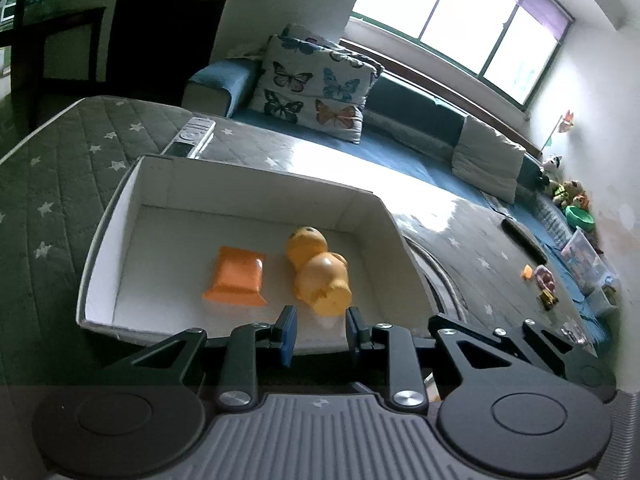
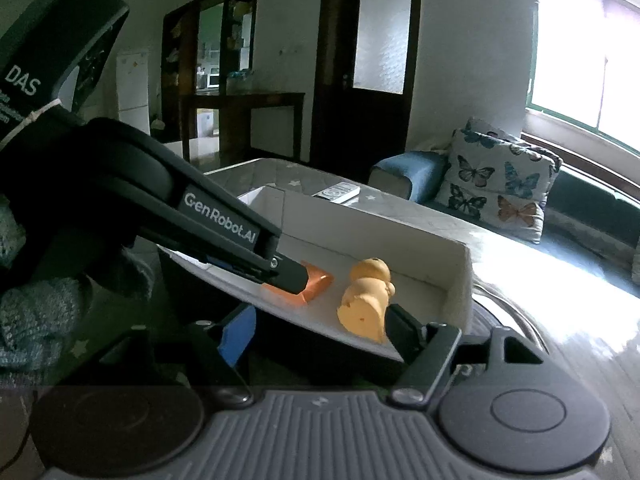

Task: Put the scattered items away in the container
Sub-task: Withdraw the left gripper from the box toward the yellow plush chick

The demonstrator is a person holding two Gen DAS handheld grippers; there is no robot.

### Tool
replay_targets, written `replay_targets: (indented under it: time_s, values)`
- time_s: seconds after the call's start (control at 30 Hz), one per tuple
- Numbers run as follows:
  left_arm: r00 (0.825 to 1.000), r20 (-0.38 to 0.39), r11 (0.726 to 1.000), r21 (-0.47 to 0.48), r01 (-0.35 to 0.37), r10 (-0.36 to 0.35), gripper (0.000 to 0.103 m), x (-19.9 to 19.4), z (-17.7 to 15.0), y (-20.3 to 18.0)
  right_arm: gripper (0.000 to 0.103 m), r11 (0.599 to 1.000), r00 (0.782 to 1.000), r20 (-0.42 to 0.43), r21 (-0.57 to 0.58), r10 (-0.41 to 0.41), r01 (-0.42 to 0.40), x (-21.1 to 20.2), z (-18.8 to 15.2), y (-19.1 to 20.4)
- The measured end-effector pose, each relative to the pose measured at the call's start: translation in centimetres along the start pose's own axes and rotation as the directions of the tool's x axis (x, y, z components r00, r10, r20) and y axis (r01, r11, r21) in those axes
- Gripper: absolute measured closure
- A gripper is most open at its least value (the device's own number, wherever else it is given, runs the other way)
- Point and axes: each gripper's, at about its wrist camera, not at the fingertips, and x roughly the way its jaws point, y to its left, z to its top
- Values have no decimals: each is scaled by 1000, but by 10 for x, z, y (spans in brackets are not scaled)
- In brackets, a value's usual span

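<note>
Landmark: a white box (image 1: 120,216) is set on a grey star-quilted table (image 1: 60,184).
Yellow duck toy (image 1: 318,270): laid on its side inside the box.
Orange block (image 1: 238,276): laid inside the box, just beside the duck.
Left gripper (image 1: 318,330): jaws are held apart at the box's near wall, nothing clamped.
Right gripper (image 2: 316,338): jaws are spread wide at the box's near rim, nothing held.
Remote control (image 1: 191,137): placed behind the box.
</note>
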Motion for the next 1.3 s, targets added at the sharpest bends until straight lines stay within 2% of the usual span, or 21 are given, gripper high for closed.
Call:
replay_targets:
  time_s: [0.17,0.53,0.87,1.3]
  values:
    - [1000,-11,1000,16,2,-2,73,-4,-13,-7,25,999,1000,12,15,-29,29,-23,-17,0]
    - [992,-106,997,15,70,-68,72,7,-47,-24,25,995,995,-18,27,-97,97,-57,-59,3]
    - [974,-175,989,6,146,-143,72,18,-63,-42,25,987,989,-78,91,-122,129,-57,-85,-10]
    - [964,-206,985,-30,167,-170,72,24,-69,-43,25,987,986,-88,66,-143,149,-58,-94,-5]
